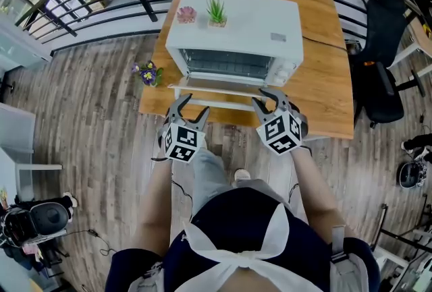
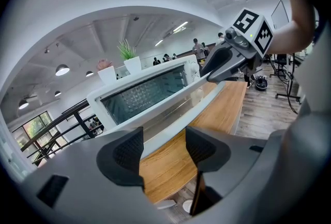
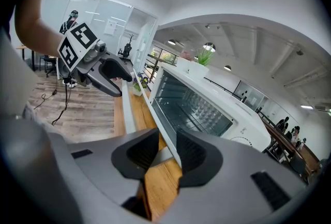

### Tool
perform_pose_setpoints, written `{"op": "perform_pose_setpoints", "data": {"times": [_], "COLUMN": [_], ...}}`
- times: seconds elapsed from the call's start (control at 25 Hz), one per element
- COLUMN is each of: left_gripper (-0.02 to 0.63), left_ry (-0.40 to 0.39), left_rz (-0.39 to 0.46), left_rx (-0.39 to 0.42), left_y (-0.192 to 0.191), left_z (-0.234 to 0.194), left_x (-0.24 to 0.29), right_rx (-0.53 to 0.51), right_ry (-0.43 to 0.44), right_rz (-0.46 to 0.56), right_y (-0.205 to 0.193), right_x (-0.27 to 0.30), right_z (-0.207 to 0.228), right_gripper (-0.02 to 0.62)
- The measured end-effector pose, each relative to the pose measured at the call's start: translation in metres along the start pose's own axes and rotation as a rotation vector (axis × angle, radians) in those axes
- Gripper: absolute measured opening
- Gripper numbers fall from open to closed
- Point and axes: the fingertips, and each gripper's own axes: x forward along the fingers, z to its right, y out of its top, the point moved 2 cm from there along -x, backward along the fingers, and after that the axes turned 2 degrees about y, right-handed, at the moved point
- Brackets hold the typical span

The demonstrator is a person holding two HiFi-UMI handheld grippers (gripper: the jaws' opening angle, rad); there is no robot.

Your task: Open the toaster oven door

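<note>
— What is carried by the wooden bench [image 1: 324,81]?
— A small pot of purple flowers [image 1: 148,73] is set at its left edge.
— And higher up?
— A green plant [image 1: 216,9] is placed just beside a pink plant [image 1: 186,14].
— Around the bench?
— A black office chair [image 1: 381,75] is seen at the right, a dark railing [image 1: 88,1] beyond the plank floor [image 1: 88,129].

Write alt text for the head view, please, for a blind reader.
Two hand-held grippers are at the door handle of a white toaster oven on a wooden table. The right gripper is closed on the handle; the left gripper is open.
</note>
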Motion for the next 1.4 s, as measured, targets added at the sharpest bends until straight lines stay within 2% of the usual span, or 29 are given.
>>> {"op": "perform_pose_setpoints", "data": {"times": [1.4], "left_gripper": [0.255], "left_ry": [-0.050], "left_rz": [-0.055], "left_rx": [-0.004], "left_y": [-0.024], "left_z": [0.015], "left_x": [-0.002], "right_rx": [0.014], "right_ry": [0.028], "right_rz": [-0.025], "right_y": [-0.016], "right_x": [-0.001], "right_z": [-0.024], "right_gripper": [0.106]}}
